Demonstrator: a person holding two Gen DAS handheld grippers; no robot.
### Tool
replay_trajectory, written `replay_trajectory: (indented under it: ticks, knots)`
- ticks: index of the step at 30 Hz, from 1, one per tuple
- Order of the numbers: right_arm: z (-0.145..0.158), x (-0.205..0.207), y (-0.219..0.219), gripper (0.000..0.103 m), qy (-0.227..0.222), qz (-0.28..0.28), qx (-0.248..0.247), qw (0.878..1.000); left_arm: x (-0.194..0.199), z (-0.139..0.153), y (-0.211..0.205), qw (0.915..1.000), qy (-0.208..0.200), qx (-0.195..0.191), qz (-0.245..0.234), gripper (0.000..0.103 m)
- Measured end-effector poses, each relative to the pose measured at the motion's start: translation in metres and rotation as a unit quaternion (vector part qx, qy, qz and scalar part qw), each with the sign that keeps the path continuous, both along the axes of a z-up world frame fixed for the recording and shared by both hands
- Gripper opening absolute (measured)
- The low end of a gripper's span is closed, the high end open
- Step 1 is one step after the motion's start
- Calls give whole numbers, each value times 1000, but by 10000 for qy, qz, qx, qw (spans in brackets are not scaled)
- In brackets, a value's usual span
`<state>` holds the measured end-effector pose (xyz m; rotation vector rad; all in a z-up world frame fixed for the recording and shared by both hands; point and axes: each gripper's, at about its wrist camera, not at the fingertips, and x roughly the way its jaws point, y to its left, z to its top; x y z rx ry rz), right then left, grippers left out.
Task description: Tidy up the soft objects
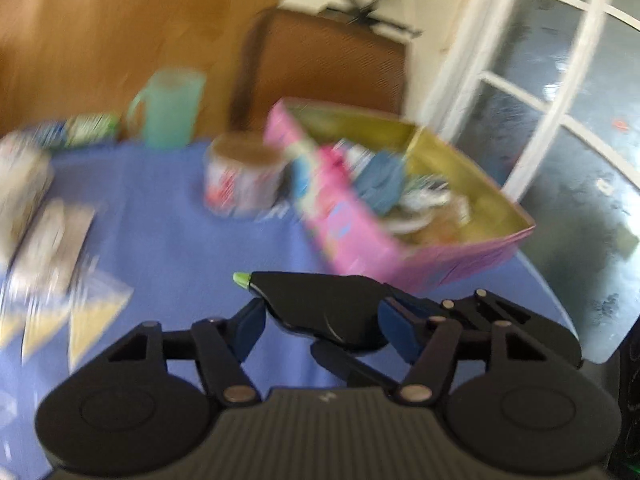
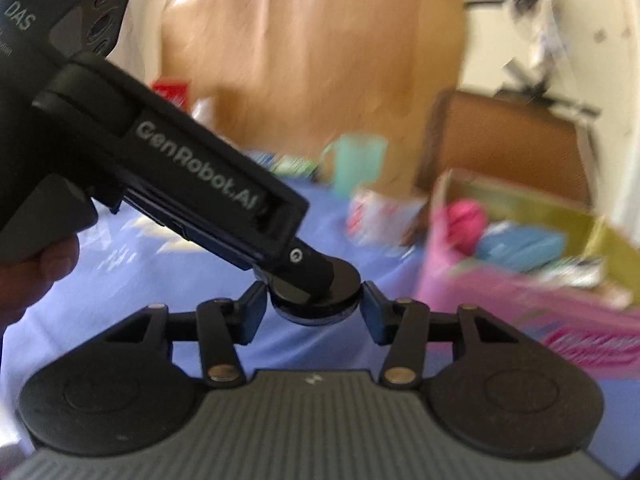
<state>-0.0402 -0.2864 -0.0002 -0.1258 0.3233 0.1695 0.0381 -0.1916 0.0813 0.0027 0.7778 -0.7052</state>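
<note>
The pink box (image 1: 360, 252) with a gold inside stands on the blue tablecloth (image 1: 168, 240) and holds a blue soft item (image 1: 380, 180) among other blurred things. My left gripper (image 1: 322, 312) is low in front of the box, its pads against a black hard piece with a green tip (image 1: 320, 304). In the right wrist view the box (image 2: 500, 292) shows a pink ball (image 2: 466, 216) and the blue item (image 2: 524, 248). My right gripper (image 2: 314, 302) has its pads at both sides of a black disc (image 2: 320, 284) at the end of the left gripper's body (image 2: 192, 176), which a hand (image 2: 40, 268) holds.
A teal mug (image 1: 172, 108), a printed tin (image 1: 244, 176) and flat packets (image 1: 52, 248) sit on the cloth's left and back. A brown chair (image 1: 324, 60) stands behind the table. The table edge, dark floor (image 1: 568, 220) and a white glazed door (image 1: 520, 60) lie to the right.
</note>
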Motion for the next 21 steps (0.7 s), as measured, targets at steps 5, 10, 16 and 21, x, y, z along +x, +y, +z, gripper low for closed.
replay_trajectory:
  ticks: [5,10,16,21]
  knots:
    - [22,-1,-41,54,-446,-723,203,9962,7,22,-65,9966,-635,89,-522,64]
    - [24,19,-80,62,-418,-1571,148,9866,23,17,-120,9922,-1070,524,-375,73]
    - [16,8,-101,62,-303,-1715,671,9824,30,10,-107,9928,-951,724,38,82]
    - [16,-3,-100,61,-334,-1697,1264,9768,20,10,-80,9897,-1089,901,238,83]
